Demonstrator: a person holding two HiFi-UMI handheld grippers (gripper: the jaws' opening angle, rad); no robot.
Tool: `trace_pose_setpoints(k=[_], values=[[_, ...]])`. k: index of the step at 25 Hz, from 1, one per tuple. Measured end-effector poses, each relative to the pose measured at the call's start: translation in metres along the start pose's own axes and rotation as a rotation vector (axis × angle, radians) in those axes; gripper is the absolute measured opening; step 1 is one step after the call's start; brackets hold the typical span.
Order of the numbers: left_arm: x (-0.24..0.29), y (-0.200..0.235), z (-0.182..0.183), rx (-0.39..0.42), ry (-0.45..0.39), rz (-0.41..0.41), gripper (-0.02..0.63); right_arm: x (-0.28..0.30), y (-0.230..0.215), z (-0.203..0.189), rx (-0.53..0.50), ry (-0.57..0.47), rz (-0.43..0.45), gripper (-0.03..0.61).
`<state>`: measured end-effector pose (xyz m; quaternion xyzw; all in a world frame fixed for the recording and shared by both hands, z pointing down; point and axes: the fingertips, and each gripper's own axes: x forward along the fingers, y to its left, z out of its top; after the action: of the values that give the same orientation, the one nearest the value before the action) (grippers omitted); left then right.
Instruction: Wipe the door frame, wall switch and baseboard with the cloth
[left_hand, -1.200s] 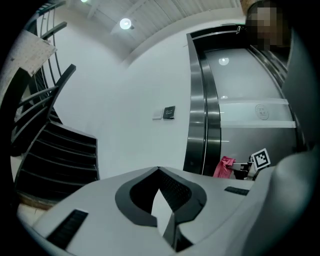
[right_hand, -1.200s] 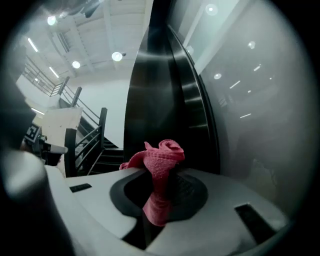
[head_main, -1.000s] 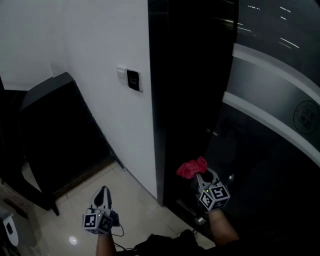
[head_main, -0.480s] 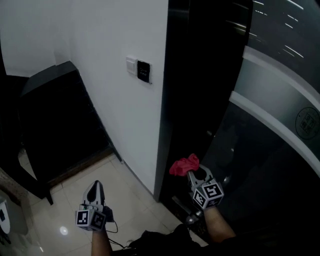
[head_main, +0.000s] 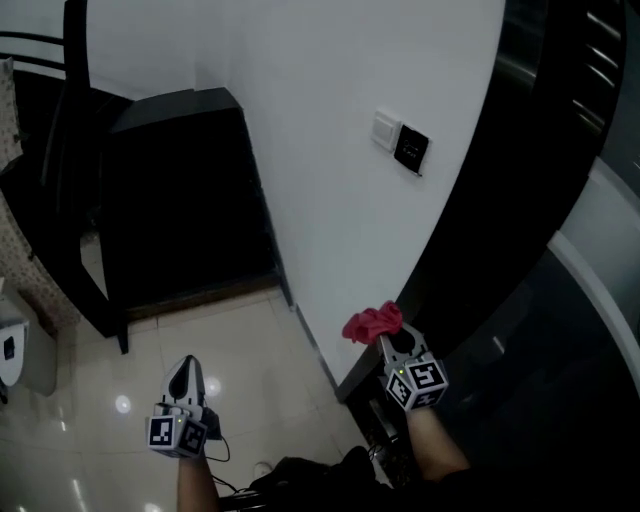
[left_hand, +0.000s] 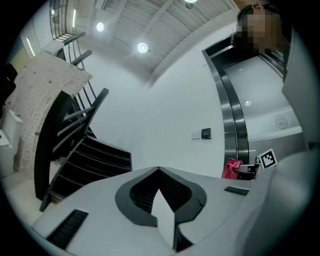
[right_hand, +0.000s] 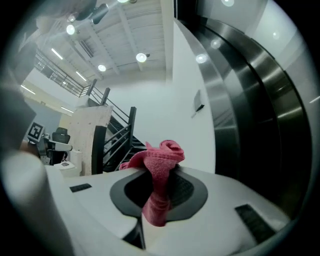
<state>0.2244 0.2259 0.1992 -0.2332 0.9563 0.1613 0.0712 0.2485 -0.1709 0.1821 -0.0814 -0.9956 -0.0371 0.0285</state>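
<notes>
Near wall (head_main: 300, 150), right gripper (head_main: 386, 340) jaws clamp cloth (head_main: 372, 322).

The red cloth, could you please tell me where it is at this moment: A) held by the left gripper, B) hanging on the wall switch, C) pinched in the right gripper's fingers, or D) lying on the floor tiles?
C: the right gripper view shows the red cloth pinched between the fingers of the right gripper.
</notes>
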Motion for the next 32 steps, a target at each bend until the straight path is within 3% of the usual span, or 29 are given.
trace_pose_setpoints(k=[8, 13, 19, 22, 28, 32], values=[[-0.091, 0.152, 0.052, 0.056, -0.013, 0.220, -0.006, 0.115, 0.149, -0.011, 0.025, 0.014, 0.156, 0.052], [-0.089, 0.202, 0.058, 0.025, -0.035, 0.286, -0.006, 0.171, 0.191, -0.017, 0.046, 0.029, 0.219, 0.052], [-0.030, 0.208, 0.037, 0.057, 0.015, 0.196, -0.006, 0.221, 0.164, -0.038, 0.072, 0.048, 0.163, 0.052], [0.019, 0.225, 0.037, 0.070, 0.043, 0.201, -0.006, 0.270, 0.143, -0.046, 0.124, 0.043, 0.124, 0.052], [0.170, 0.243, 0.054, 0.135, 0.038, 0.100, -0.006, 0.379, 0.088, -0.030, 0.164, -0.023, 0.079, 0.052], [0.274, 0.235, 0.038, 0.146, 0.051, -0.006, -0.006, 0.423, 0.035, -0.016, 0.137, -0.063, 0.012, 0.052]])
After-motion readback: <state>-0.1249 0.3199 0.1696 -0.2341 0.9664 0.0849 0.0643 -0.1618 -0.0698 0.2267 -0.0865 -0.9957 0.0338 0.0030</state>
